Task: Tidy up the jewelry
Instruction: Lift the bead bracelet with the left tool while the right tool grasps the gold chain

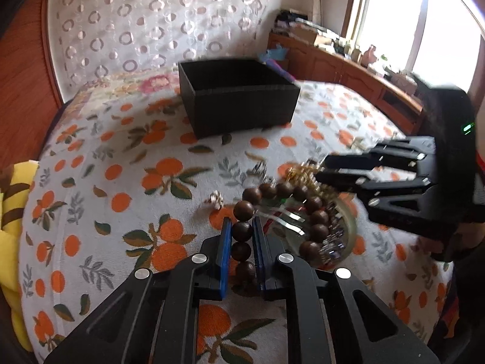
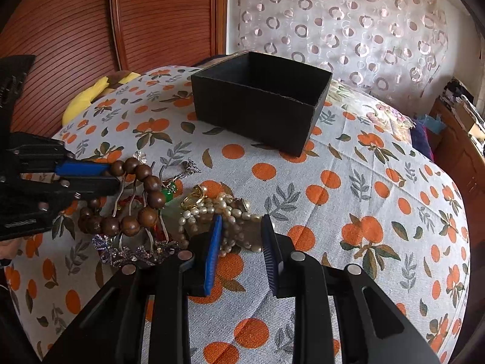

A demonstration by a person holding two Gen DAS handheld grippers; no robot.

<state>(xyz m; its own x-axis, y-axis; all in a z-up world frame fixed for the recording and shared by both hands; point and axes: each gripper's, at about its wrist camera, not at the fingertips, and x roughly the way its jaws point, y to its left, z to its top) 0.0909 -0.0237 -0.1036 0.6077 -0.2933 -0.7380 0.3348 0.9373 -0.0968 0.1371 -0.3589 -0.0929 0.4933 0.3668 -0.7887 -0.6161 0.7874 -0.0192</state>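
A bracelet of large brown wooden beads lies draped over a heap of jewelry on the orange-print bedspread. My left gripper is shut on it, one bead pinched between the blue pads; the right wrist view shows the same gripper on the bracelet. My right gripper stands open over a pearl necklace, its fingers straddling the pearls without pressing them. A gold ring lies just beyond. The open black box stands farther back, nothing visible inside it.
A purple rhinestone piece, a green pendant and a small silver piece lie around the heap. A yellow cushion sits at the bed's left edge. Wooden cabinets run along the right wall.
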